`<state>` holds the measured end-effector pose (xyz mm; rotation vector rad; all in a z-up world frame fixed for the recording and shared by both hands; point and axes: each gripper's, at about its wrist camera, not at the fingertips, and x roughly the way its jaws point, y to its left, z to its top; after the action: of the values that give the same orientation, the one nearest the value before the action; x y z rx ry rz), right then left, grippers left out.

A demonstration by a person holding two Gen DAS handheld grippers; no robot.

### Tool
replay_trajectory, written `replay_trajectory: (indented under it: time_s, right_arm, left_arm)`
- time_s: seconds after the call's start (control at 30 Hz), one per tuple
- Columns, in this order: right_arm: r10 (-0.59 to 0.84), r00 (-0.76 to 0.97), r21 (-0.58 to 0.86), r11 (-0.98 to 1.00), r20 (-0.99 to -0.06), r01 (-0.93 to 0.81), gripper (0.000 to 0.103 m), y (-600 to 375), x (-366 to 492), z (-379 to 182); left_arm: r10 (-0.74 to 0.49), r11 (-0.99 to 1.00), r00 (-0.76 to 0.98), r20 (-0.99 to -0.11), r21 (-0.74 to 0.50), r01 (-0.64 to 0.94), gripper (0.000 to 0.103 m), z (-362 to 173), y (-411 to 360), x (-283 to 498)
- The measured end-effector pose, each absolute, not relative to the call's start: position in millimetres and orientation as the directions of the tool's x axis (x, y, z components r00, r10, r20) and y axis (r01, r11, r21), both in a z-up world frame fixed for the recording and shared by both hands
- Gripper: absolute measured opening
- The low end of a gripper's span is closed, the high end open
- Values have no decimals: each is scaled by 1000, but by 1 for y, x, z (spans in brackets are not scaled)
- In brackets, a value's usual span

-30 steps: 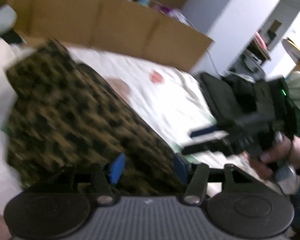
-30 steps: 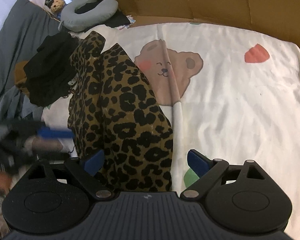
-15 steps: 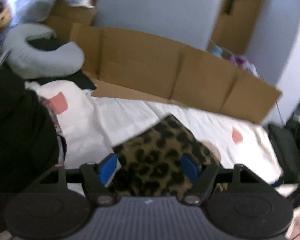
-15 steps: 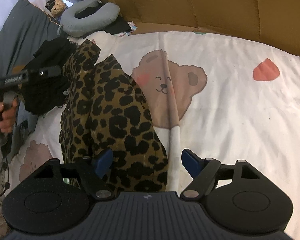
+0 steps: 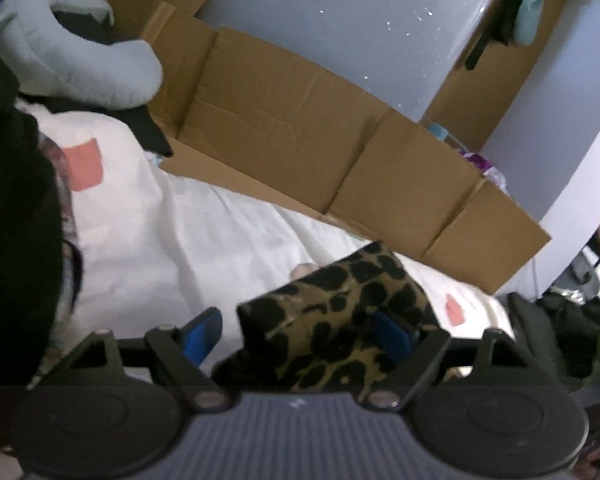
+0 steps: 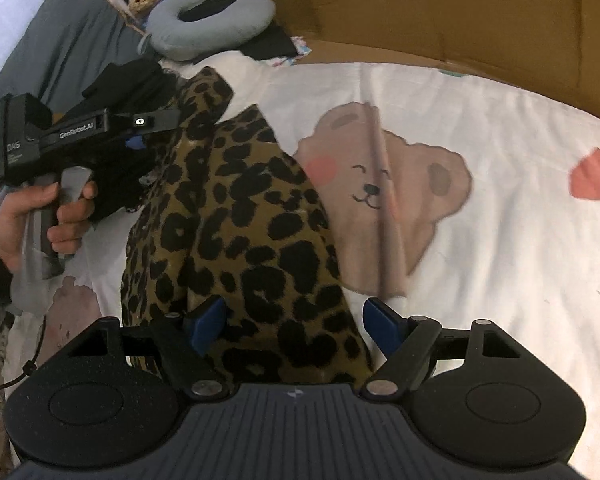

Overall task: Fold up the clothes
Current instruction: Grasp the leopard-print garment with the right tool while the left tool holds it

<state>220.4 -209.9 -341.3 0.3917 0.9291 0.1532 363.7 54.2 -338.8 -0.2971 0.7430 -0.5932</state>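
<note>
Leopard-print garment (image 6: 236,220) lies in a long, partly folded strip on the white bear-print bedsheet (image 6: 480,152), running from near the right gripper (image 6: 294,326) toward the grey neck pillow (image 6: 208,20) at the far end. The right gripper's jaws stand wide, with the near end of the garment between the blue pads (image 6: 204,324) but not pinched. The left gripper (image 5: 300,338) is at the garment's far end; its jaws are opening, a fold of the leopard cloth (image 5: 340,308) stands between them and drapes against the right-hand pad, and no squeeze on it shows. In the right wrist view a hand (image 6: 40,216) grips the left gripper's handle beside a heap of black clothing (image 6: 132,80). Flattened cardboard (image 5: 300,136) stands along the bed's far edge.
</note>
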Motion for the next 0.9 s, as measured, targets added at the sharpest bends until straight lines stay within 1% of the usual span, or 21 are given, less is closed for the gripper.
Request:
replay_trajectory:
  time_s: [0.07,0.17,0.2,0.23,0.27,0.3,0.33,0.37,0.4,0.43,0.47,0.5,0.63,0.9]
  right_arm:
    - [307,596,401,916,-742,27,79,-208,226,-342]
    - [328,601,419,908,-728,12,79,-206,233,-344]
    - [344,607,439,898,-717,9,79,-208,234,-345]
    - [360,612,459,888,-705,6,79,-209,235,-346]
    - [370,615,475,880,-697,8,79,-211,236,-347]
    - [375,616,486,874,-693,14,75,-212,237,-349]
    - [375,616,489,872,-692,18,60,-213,237,-350]
    - [372,615,485,874,-695,20,47,-213,236,-350]
    - [369,615,483,875,-697,22,24,-214,235,-350]
    - [367,617,483,875,-696,25,16,-215,234,-349]
    - [364,619,484,875,-695,29,13,-216,232,-349]
    - [364,622,486,873,-694,32,5,-217,230,-348]
    - [340,640,489,870,-689,64,2,-220,219,-340]
    - [275,656,460,879,-703,124,0,-223,184,-312]
  left_arm:
    - [-619,782,577,-533,-484,392,79,-341,55,366]
    - [-625,775,578,-524,-500,385,63,-342,55,365]
    - [-626,775,576,-527,-505,380,51,-343,56,366]
    - [-625,775,572,-531,-508,375,34,-343,56,366]
    - [-620,779,572,-538,-508,368,26,-344,57,366]
    - [-613,784,577,-540,-507,359,15,-344,58,365]
    - [-608,787,584,-538,-509,350,9,-344,60,363]
    - [-602,790,590,-538,-510,341,7,-343,62,361]
    - [-594,795,595,-541,-510,329,4,-341,64,359]
    - [-584,801,601,-546,-508,317,3,-338,65,357]
    - [-578,805,605,-548,-506,311,3,-336,67,356]
    - [-573,808,611,-546,-501,310,3,-332,68,353]
    - [-547,825,637,-544,-481,298,3,-311,78,339]
    - [-496,850,661,-563,-469,238,2,-267,113,295]
